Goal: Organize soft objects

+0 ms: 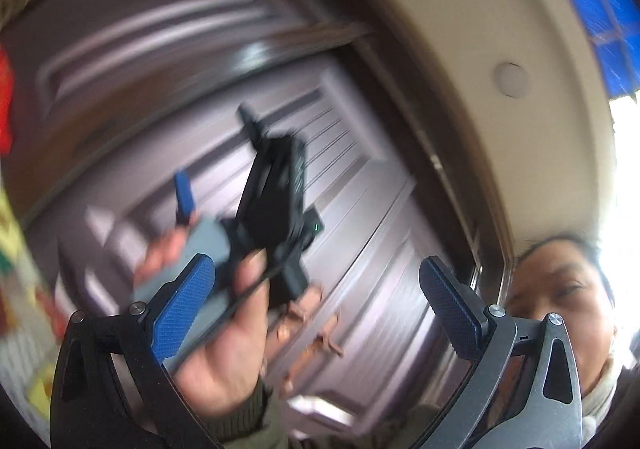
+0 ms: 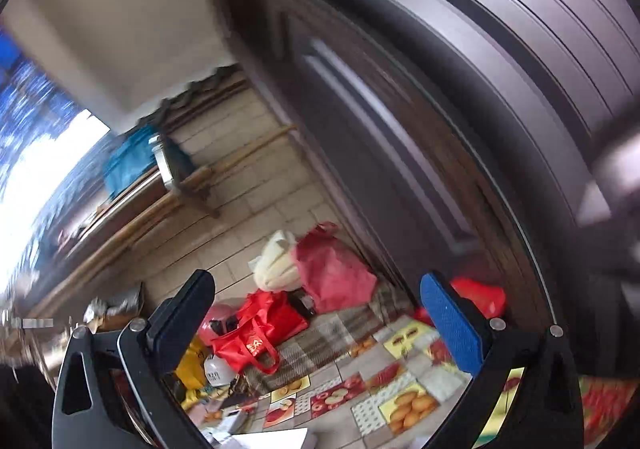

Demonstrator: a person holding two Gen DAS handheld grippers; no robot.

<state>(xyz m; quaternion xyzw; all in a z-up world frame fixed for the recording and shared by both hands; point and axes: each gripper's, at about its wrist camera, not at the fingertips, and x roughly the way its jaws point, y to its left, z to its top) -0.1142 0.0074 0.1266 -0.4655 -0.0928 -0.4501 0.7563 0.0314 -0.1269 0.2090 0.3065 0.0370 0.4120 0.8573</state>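
Observation:
Both views are blurred by motion. My left gripper is open and empty, tilted up toward a dark panelled door. Through its jaws I see the person's hand holding my right gripper, seen from the side with one blue finger pad. In the right wrist view my right gripper is open and empty, pointing down at soft bags on a fruit-patterned cloth: a red tote bag, a dark red bag, a cream bag and a red plastic bag.
The person's face is at the lower right of the left wrist view. A tiled wall, wooden poles and a blue bag lie beyond the cloth. The dark door fills the right side.

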